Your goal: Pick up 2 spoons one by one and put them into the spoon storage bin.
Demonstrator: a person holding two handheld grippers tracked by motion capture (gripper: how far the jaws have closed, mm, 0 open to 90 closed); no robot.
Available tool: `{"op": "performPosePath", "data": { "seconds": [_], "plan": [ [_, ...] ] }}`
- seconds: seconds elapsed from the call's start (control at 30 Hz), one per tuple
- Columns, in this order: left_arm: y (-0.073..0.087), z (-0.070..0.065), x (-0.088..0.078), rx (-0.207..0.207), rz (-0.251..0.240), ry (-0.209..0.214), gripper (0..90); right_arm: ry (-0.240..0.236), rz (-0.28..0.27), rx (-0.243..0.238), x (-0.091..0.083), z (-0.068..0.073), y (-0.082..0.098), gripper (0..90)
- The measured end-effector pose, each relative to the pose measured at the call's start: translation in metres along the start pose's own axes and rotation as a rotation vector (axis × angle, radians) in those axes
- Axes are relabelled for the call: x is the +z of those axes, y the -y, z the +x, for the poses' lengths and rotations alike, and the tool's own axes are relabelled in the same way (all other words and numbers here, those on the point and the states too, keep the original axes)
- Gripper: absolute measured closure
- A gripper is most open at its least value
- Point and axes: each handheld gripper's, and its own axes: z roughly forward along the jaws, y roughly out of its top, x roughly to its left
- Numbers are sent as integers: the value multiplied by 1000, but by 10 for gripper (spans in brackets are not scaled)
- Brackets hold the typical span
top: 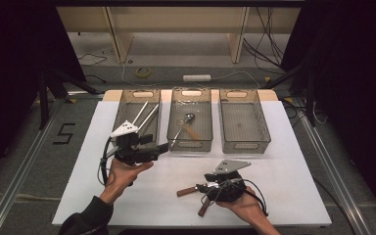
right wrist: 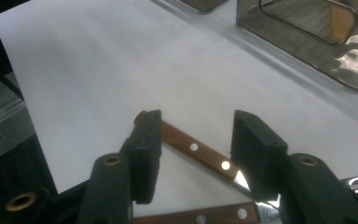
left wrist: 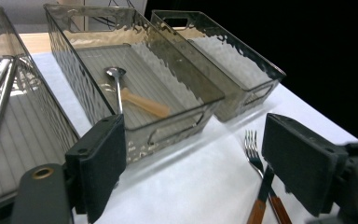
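Two wooden-handled pieces of cutlery lie crossed on the white table near its front edge. One riveted handle point(right wrist: 196, 150) point(top: 186, 191) runs slantwise between the jaws of my right gripper point(right wrist: 196, 126) point(top: 199, 187), which stand apart from it on both sides. The second handle point(right wrist: 205, 215) point(top: 204, 208) lies closer to me. My left gripper point(left wrist: 196, 140) point(top: 162, 147) is held above the table in front of the left bin, jaws wide and empty. Past it the left gripper view shows a fork point(left wrist: 253, 148) on the table.
Three clear bins stand in a row at the back. The left bin point(top: 127, 105) holds metal rods, the middle bin point(top: 191, 145) a spoon point(left wrist: 116, 79) and a wooden-handled piece point(left wrist: 144, 103), and the right bin point(top: 245, 147) has nothing in it. Cables cross the floor beyond.
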Motion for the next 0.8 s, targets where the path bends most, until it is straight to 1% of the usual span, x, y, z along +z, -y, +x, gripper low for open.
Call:
{"op": "performPosePath", "data": {
  "seconds": [0.07, 0.13, 0.17, 0.23, 0.3, 0.4, 0.43, 0.47, 0.5, 0.57, 0.63, 0.8],
  "plan": [
    [6, -2, -3, 20, -5, -13, 205, -4, -3, 2, 3, 0, -2, 581],
    [12, -3, -6, 60, -2, -26, 195, -2, -3, 3, 6, 0, -4, 614],
    [14, -4, -9, 71, -2, -24, 194, -3, -3, 1, 7, 0, -5, 630],
    [18, -4, -14, 78, -8, -16, 191, -7, 2, -1, 10, 0, -7, 657],
    [22, -3, -20, 56, -24, -9, 191, -6, -4, -4, 11, 0, -9, 684],
    [25, -4, -25, 54, -25, -7, 191, -9, 2, -9, 14, -1, -10, 719],
    [27, -4, -27, 45, -19, 4, 191, -10, 5, -8, 16, 0, -11, 724],
    [28, -4, -27, 22, -16, 20, 191, -9, 5, -13, 17, 0, -11, 734],
    [30, -3, -28, 8, -20, 27, 191, -6, 8, -16, 18, 1, -12, 752],
    [33, -4, -31, 17, -14, 19, 191, -9, 13, -25, 21, 2, -13, 776],
    [35, -5, -32, 11, -19, 15, 192, -10, 20, -30, 24, 3, -14, 803],
    [40, -5, -35, 38, -19, -6, 191, -10, 49, -37, 34, 3, -15, 848]
  ]
}}
